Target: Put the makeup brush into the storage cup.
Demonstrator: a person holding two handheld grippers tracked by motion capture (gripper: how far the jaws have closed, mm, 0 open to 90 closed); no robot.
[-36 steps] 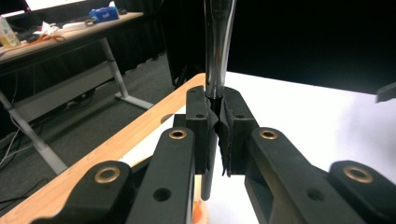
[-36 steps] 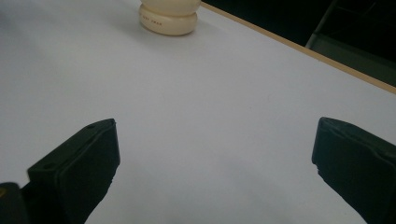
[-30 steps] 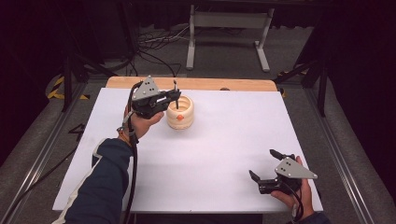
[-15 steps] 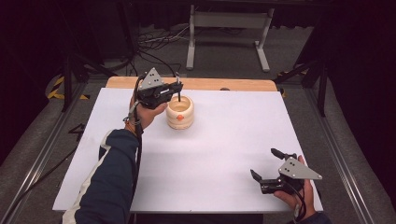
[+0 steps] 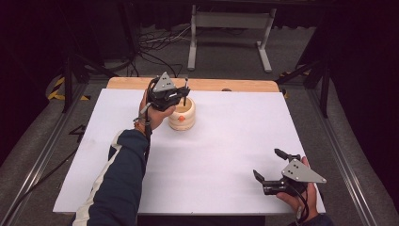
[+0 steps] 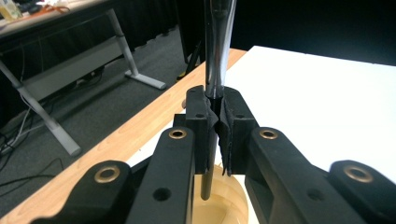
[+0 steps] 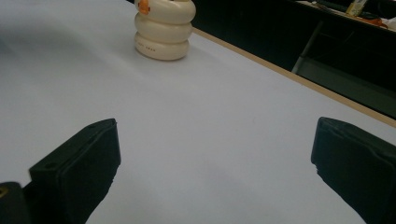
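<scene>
Pen (image 6: 216,51), its long axis upright, is clamped between the closed pads of the left gripper (image 5: 181,97), directly above the holder (image 5: 182,114) mouth just below; the right gripper (image 5: 275,165), wide open, is held well apart.

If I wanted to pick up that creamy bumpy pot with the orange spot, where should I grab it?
Probably grab the cream ribbed round pot around its sides, in a groove between its stacked rings, coming in level from its open right side. The grooves would stop the jaws slipping. From above is blocked: the left gripper is shut on a thin dark rod standing upright over its mouth.
</scene>
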